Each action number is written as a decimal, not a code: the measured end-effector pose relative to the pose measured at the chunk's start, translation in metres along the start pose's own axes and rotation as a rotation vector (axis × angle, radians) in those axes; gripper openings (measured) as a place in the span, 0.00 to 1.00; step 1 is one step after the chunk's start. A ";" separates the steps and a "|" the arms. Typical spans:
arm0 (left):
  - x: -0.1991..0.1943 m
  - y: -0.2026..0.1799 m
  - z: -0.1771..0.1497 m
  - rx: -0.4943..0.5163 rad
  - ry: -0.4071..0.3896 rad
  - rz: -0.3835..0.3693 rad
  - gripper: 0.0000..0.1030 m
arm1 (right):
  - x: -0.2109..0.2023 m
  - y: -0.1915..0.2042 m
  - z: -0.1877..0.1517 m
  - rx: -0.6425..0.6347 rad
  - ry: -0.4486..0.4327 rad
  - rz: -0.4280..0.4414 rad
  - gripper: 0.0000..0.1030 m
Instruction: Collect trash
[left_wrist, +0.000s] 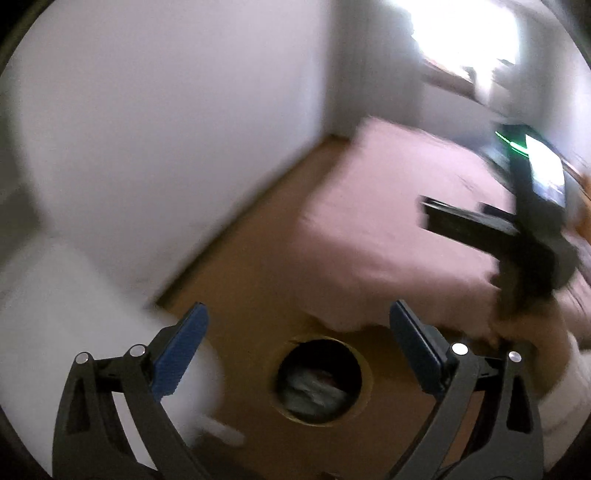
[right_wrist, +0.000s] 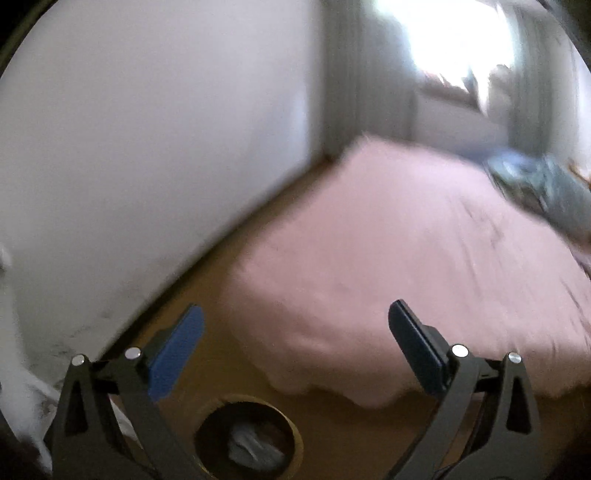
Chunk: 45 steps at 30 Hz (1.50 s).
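A round yellow-rimmed trash bin (left_wrist: 320, 382) stands on the brown floor, with crumpled grey-white trash (left_wrist: 314, 391) inside. It also shows in the right wrist view (right_wrist: 249, 439), with the trash (right_wrist: 251, 448) in it. My left gripper (left_wrist: 297, 347) is open and empty, above the bin. My right gripper (right_wrist: 295, 349) is open and empty, above the floor and the bed edge. The right gripper's black body (left_wrist: 532, 229) shows at the right of the left wrist view, held by a hand. Both views are blurred.
A bed with a pink cover (right_wrist: 406, 258) fills the right side; a dark patterned cloth (right_wrist: 546, 188) lies at its far end. A white wall (left_wrist: 147, 147) runs along the left. A white object (left_wrist: 55, 314) sits at lower left. A bright window (left_wrist: 461, 33) is at the back.
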<state>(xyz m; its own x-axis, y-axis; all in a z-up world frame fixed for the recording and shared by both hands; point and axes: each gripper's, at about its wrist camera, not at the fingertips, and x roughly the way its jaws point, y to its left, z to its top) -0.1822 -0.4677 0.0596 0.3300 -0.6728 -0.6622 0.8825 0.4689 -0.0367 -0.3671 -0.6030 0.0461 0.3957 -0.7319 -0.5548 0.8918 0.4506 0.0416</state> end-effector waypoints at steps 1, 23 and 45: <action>-0.016 0.026 0.001 -0.056 -0.017 0.082 0.93 | -0.015 0.026 0.005 -0.027 -0.035 0.059 0.94; -0.227 0.324 -0.178 -0.610 -0.021 0.924 0.93 | -0.199 0.449 -0.108 -0.581 0.019 0.872 0.94; -0.208 0.344 -0.194 -0.630 0.050 0.811 0.93 | -0.174 0.458 -0.126 -0.567 0.093 0.753 0.94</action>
<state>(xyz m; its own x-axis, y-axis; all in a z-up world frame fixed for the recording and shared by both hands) -0.0124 -0.0554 0.0396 0.7216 -0.0017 -0.6923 0.0593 0.9965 0.0594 -0.0549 -0.2051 0.0570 0.7830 -0.1149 -0.6114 0.1595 0.9870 0.0188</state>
